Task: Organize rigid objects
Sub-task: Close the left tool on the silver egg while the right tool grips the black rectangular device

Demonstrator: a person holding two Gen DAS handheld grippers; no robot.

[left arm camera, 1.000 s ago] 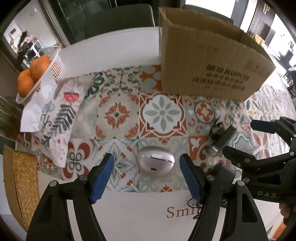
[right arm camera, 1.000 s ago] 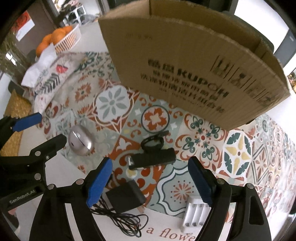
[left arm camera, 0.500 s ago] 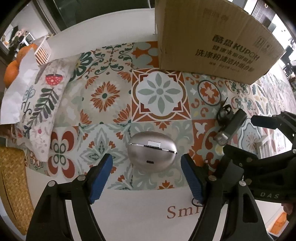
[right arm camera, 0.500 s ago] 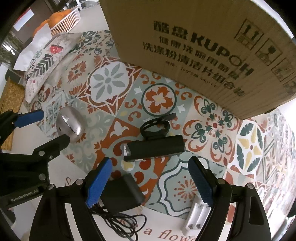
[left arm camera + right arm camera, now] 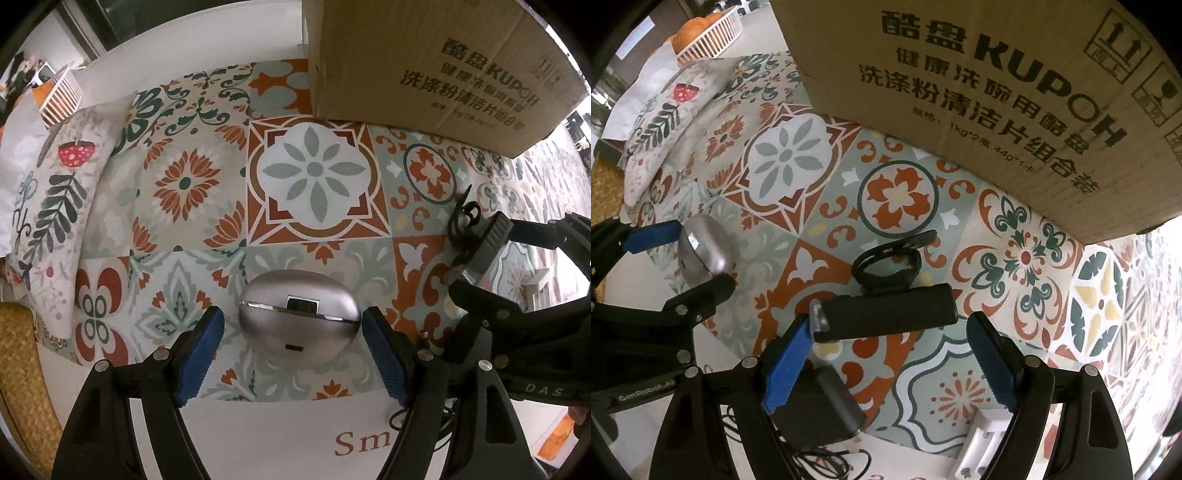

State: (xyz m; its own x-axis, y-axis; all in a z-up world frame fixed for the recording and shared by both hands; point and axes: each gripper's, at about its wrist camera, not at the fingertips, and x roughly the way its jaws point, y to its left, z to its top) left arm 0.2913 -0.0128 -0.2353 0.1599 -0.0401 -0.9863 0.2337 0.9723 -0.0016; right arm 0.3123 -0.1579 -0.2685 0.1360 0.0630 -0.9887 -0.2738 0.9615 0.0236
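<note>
A silver egg-shaped case [image 5: 298,320] lies on the patterned tablecloth between the blue pads of my open left gripper [image 5: 293,332]; the pads stand on either side of it with small gaps. The case also shows in the right wrist view [image 5: 701,249]. A black bike light [image 5: 886,315] with a rubber strap lies between the pads of my open right gripper [image 5: 886,363]; the left pad is close to its lens end. The light also shows at the right of the left wrist view [image 5: 484,245]. A brown cardboard box [image 5: 979,85] stands behind both.
A black power adapter [image 5: 820,404] with a cable and a white battery holder [image 5: 979,448] lie under my right gripper. A leaf-patterned pillow [image 5: 51,206], a white basket with oranges [image 5: 709,33] and a woven mat [image 5: 22,387] are on the left.
Both grippers have moved forward and down. The silver case now sits between the left pads, and the bike light between the right pads. Both stay open.
</note>
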